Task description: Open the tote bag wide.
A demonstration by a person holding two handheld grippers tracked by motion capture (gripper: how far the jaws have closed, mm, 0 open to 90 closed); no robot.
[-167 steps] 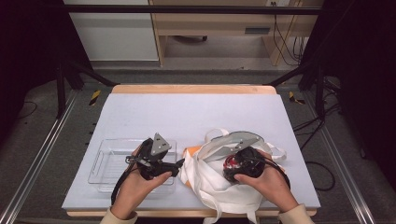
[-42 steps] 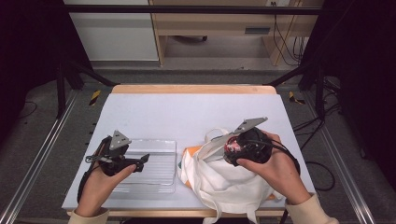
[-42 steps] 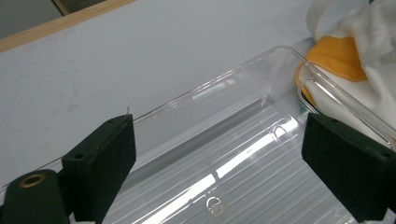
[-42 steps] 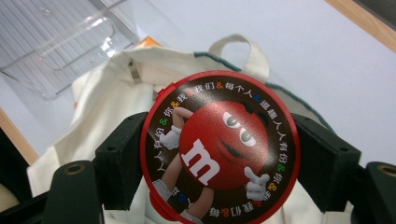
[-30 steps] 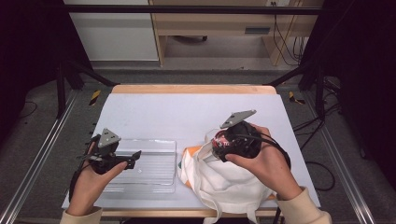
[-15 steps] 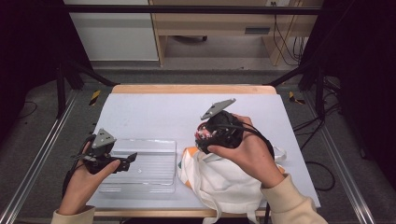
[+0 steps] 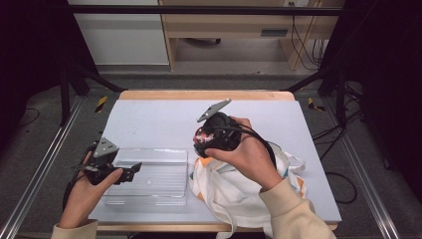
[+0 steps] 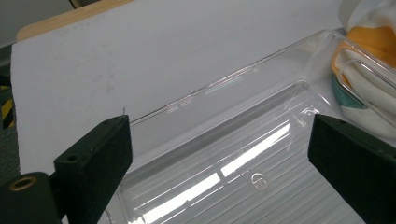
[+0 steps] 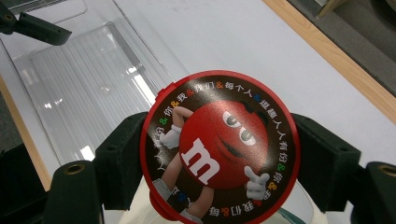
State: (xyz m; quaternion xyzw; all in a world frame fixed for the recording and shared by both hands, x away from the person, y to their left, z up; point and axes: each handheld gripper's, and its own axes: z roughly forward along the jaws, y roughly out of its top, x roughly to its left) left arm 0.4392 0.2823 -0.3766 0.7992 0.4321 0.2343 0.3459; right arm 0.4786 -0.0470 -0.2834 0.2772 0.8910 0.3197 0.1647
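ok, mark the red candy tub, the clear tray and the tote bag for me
red candy tub (image 9: 219,149), right gripper view, on its printed lid.
clear tray (image 7: 154,174), high view, on its ribbed floor.
tote bag (image 7: 234,191), high view, on the white cloth.

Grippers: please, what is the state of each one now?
Left gripper: open, holding nothing, above the clear tray.
Right gripper: closed on a round red candy tub.

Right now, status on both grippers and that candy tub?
Right gripper shut on candy tub, above bag. Left gripper open over clear tray, holding nothing. Tray bare, path across looks clear.
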